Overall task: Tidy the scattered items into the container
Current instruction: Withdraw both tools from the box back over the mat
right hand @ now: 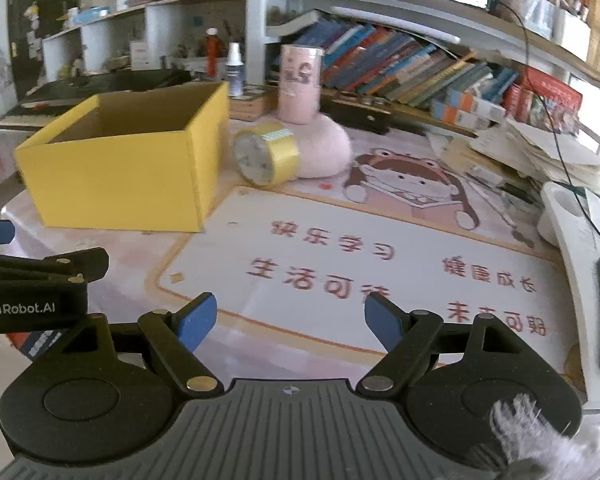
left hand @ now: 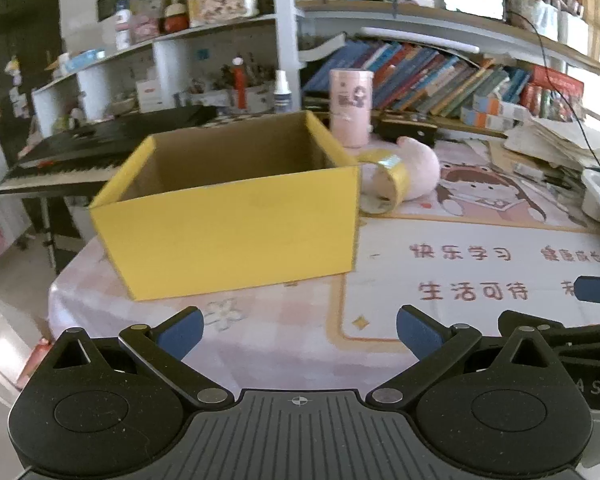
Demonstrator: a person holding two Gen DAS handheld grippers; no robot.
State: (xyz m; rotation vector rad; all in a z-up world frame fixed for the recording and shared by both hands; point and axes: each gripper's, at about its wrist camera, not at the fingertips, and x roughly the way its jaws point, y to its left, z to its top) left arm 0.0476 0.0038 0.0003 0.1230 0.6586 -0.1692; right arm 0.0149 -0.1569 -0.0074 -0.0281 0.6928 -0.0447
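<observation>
While nothing has been picked up yet, I hold my left gripper (left hand: 299,334) low over the near edge of the table (left hand: 284,320), jaws spread and empty, facing the open-topped yellow box (left hand: 232,224) at the left, which is placed within easy reach as the container. Just right of the box, a roll of yellow tape (right hand: 268,152) stands on edge, leaning against a pink plush toy (right hand: 324,148) behind it. My right gripper (right hand: 288,320) hovers nearer and farther right, jaws wide and empty, pointed toward that pair, likely my first pickup.
</observation>
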